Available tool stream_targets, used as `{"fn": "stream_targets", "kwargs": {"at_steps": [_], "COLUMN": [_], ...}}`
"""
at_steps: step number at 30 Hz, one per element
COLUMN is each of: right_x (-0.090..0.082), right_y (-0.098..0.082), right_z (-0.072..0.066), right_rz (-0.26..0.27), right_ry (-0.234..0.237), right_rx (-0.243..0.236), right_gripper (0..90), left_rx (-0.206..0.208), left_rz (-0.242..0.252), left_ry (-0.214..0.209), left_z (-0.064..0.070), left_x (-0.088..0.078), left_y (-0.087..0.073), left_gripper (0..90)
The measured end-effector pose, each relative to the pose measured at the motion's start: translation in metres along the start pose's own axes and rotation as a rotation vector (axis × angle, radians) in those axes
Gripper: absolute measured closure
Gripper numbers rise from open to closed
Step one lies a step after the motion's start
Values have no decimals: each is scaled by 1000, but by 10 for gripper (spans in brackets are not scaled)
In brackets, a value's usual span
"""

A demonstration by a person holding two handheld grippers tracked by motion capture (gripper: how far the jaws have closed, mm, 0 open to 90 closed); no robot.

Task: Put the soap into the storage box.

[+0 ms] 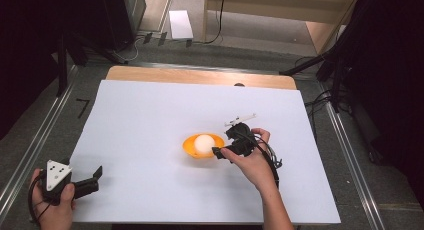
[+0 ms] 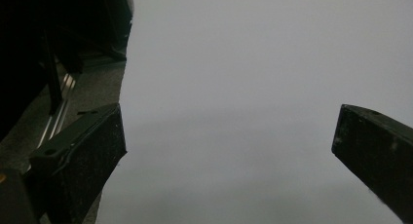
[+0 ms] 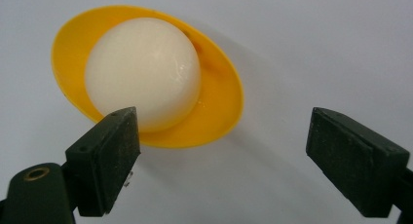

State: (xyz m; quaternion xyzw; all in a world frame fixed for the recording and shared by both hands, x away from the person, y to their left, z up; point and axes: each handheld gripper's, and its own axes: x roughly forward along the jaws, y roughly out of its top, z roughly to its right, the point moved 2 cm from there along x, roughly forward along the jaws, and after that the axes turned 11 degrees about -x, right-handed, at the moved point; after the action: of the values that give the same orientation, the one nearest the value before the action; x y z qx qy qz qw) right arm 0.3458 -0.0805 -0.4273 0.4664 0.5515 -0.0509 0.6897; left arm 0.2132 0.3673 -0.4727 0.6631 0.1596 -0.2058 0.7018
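A white ball [image 1: 203, 143] sits in a shallow orange bowl [image 1: 189, 146] near the middle of the white-covered bench [image 1: 150, 120]. Just to the bowl's right, the right tongs [image 1: 220, 152], held in the person's right hand [image 1: 255, 162], point at its rim with jaws spread wide and nothing between them; the right gripper view has the ball [image 3: 143, 70] and bowl [image 3: 221, 107] just beyond the jaw tips. Well apart, at the bench's near left corner, the left tongs [image 1: 96, 176] rest in the left hand [image 1: 55, 205], likewise agape and empty over bare white surface.
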Motion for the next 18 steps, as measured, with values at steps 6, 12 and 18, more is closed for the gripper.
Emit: {"fn": "stream_targets", "kwargs": {"at_steps": [6,12,18], "right_x": [-4,-8,-13], "right_y": [-8,-18,-30], "right_z": [7,15,24], "right_rz": [2,3,8], "right_ry": [-11,-27,-43], "right_rx": [12,20,34], "right_gripper": [129,131,132], "left_rx": [-3,-2,1], "left_rz": [2,1,0], "left_ry": [0,0,2], "left_z": [0,0,0], "left_x": [0,0,0], "left_y": [0,0,0], "left_gripper": [0,0,0]}}
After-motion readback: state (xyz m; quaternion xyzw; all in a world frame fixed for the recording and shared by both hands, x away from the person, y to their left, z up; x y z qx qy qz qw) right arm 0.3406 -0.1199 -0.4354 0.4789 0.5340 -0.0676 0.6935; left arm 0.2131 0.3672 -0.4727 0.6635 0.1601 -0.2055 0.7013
